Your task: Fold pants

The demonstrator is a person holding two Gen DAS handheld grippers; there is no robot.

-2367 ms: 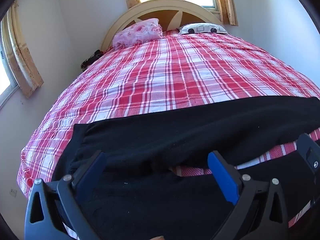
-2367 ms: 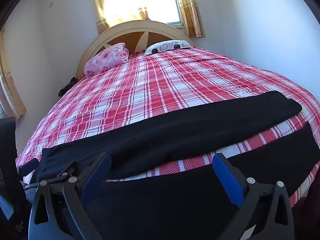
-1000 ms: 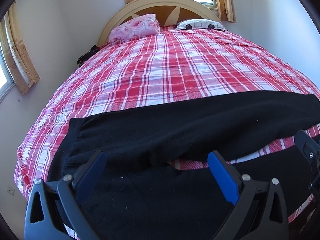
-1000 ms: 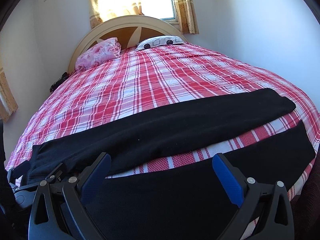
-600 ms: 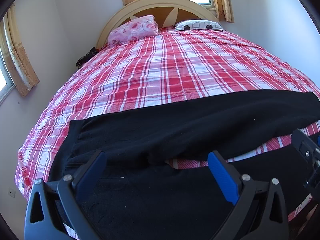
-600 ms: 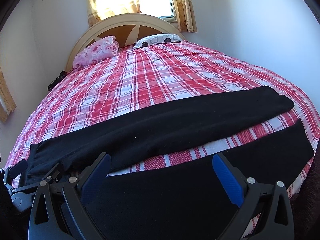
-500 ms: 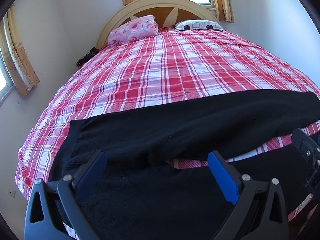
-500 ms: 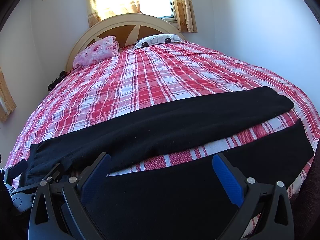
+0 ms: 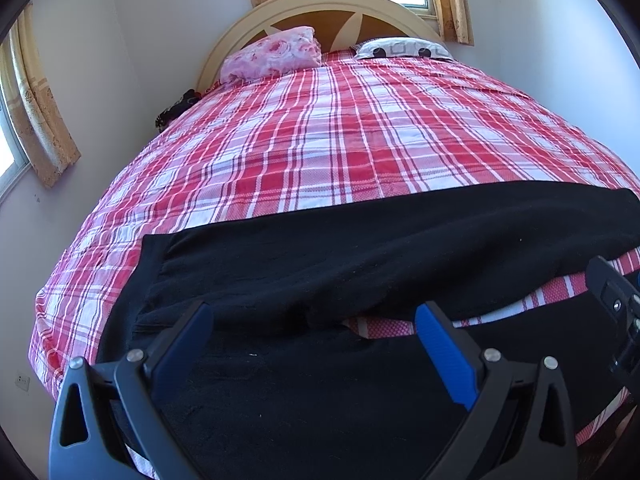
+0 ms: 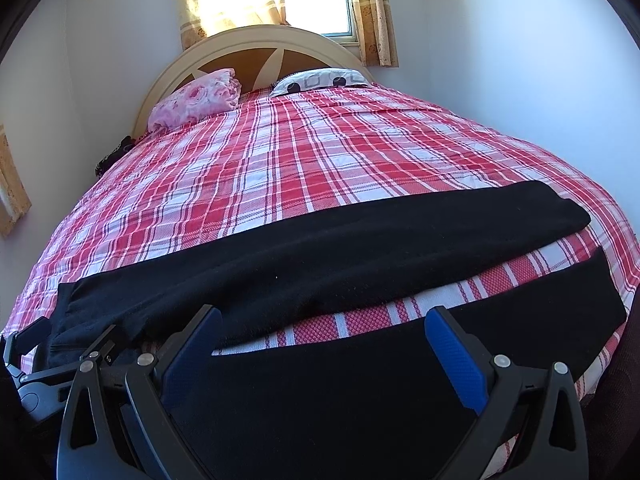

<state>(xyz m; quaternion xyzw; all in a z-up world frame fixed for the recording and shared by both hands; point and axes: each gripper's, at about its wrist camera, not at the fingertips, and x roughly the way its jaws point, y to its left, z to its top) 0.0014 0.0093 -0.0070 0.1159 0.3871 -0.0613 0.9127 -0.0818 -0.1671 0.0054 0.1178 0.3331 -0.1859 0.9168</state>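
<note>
Black pants (image 9: 360, 264) lie spread flat across the near end of the bed, waistband at the left, both legs running right with a strip of bedspread between them. In the right wrist view the pants (image 10: 340, 268) show full length, far leg cuff at the right. My left gripper (image 9: 316, 320) is open and empty, hovering over the waist and crotch area. My right gripper (image 10: 324, 320) is open and empty over the middle of the near leg. The left gripper's body also shows at the lower left of the right wrist view (image 10: 60, 356).
The bed has a red and white plaid bedspread (image 9: 340, 128), a pink floral pillow (image 9: 272, 54) and a white patterned pillow (image 9: 400, 48) by the cream headboard (image 10: 256, 46). Walls close in on both sides. A dark object (image 9: 176, 110) sits at the bed's left edge.
Both grippers have drifted slightly over the pants and stayed open. The pants have not moved.
</note>
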